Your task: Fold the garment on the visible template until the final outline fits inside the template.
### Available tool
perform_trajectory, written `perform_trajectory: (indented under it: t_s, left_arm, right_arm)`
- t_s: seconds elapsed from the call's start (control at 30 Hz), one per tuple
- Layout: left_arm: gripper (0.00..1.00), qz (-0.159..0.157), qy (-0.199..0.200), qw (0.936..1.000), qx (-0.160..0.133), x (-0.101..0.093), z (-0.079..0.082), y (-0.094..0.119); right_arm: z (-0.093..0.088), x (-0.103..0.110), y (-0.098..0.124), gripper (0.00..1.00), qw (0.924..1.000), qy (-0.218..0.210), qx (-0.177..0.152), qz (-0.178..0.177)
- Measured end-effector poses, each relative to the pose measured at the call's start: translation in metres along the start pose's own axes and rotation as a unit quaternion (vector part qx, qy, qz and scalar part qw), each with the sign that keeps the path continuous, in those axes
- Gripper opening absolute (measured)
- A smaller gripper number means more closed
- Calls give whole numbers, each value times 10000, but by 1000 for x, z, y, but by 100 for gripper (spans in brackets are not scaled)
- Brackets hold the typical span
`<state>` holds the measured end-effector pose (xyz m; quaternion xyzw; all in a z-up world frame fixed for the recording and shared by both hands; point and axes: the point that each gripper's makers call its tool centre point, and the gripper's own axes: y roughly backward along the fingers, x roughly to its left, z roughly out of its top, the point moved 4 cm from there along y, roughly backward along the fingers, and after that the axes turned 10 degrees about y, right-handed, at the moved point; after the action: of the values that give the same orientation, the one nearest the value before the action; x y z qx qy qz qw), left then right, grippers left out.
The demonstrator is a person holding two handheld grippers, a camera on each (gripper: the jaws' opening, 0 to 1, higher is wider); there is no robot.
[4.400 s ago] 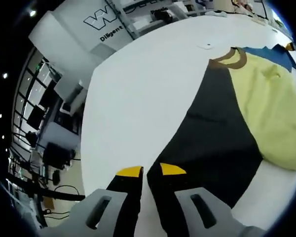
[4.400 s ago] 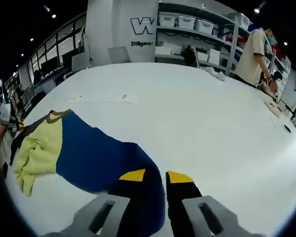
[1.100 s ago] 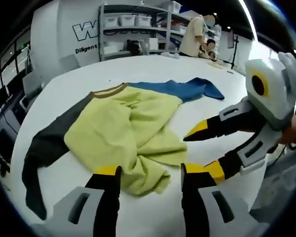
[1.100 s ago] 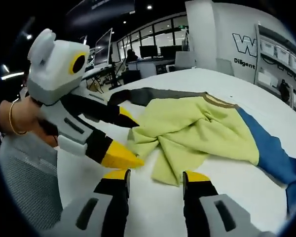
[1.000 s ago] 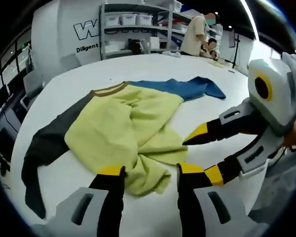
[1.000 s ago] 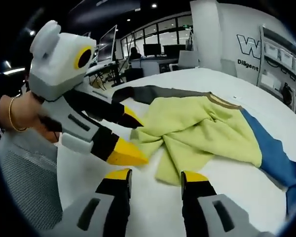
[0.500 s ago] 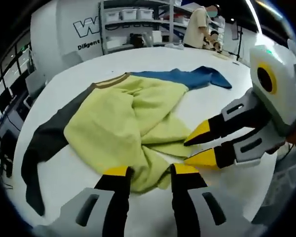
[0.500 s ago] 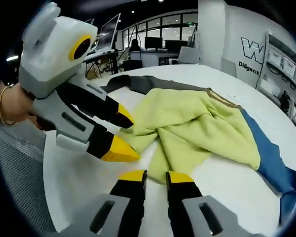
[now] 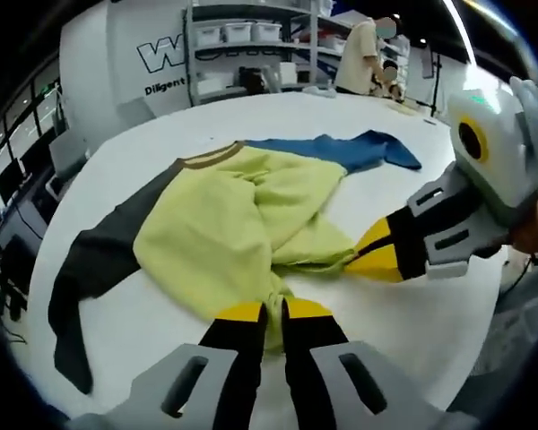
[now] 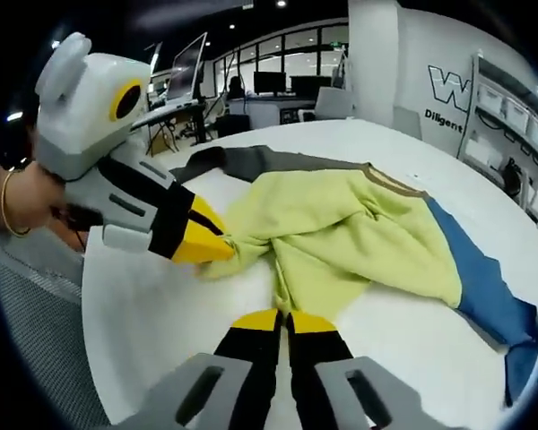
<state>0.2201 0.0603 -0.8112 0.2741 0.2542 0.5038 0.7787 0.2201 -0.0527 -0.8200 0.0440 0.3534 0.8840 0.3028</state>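
The left gripper [image 9: 271, 312] has its jaws pinched together on a corner of the hem of one shirt [image 9: 224, 224], and the right gripper [image 10: 282, 320] is likewise clamped on the hem beside it. The shirt lies crumpled on a white table [image 9: 251, 112], yellow-green in the body, with one dark grey sleeve [image 9: 90, 269] and one blue sleeve [image 9: 359, 150] stretched out to opposite sides. Its brown collar [image 9: 206, 157] points away from both grippers. A person [image 9: 363, 54] stands by shelves beyond.
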Motion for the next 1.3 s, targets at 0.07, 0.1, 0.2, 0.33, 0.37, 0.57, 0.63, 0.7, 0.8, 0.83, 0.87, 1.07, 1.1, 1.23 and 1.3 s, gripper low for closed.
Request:
perform_trajectory:
  t_s: [0.07, 0.1, 0.2, 0.33, 0.37, 0.57, 0.63, 0.7, 0.8, 0.83, 0.87, 1.07, 1.1, 1.23, 1.3]
  left_arm:
    - [6, -74, -4, 10000, -16, 2, 5, 5]
    - [6, -109, -30, 9999, -3, 2, 5, 7]
    - [5, -174, -59, 9998, -4, 5, 10, 14]
    - [5, -161, -214, 9996, -19, 14, 20, 26]
    - [5, -168, -228, 9996, -25, 16, 22, 28]
    - [5, -192, -84, 9998, 61, 26, 27, 39]
    - [5, -144, -200, 9997, 65, 32, 28, 46]
    - [5, -110, -221, 9997, 85, 36, 27, 50]
    - [5, -77, -230, 9997, 102, 42, 26, 56]
    - [5, -96, -217, 9996, 120, 44, 25, 57]
    - [5, -65, -152, 9998, 138, 48, 24, 59]
    - [5, -36, -117, 9995, 291, 55, 15, 64]
    - [5, 3, -105, 9993, 354, 58, 10, 66]
    - [5, 17, -149, 9986, 513, 65, -1, 69]
    - [5, 12, -163, 9980, 612, 67, -6, 69]
  right_arm:
    - [3, -2, 7, 0, 10000, 41, -25, -1]
    - [3, -3, 8, 0, 10000, 49, -40, -13]
    - [6, -8, 21, 0, 9999, 85, -95, -55]
    - [7, -10, 30, 0, 9999, 89, -122, -22]
    - [9, -10, 36, 0, 9998, 102, -152, 3]
    - [17, -8, 56, 0, 9991, 270, -309, 97]
    - [19, -8, 63, 0, 9987, 398, -314, 102]
    - [20, -10, 71, 0, 9980, 532, -313, 100]
    - [22, -9, 84, 0, 9970, 619, -428, 173]
    - [22, -7, 88, 0, 9967, 615, -471, 250]
    - [22, -6, 92, 0, 9964, 645, -491, 244]
    - [14, 0, 102, 0, 9951, 924, -258, 239]
    - [12, 7, 106, 0, 9941, 987, -252, 374]
    - [7, 18, 111, 0, 9929, 1026, -191, 565]
    - [2, 20, 114, 0, 9915, 1119, -138, 648]
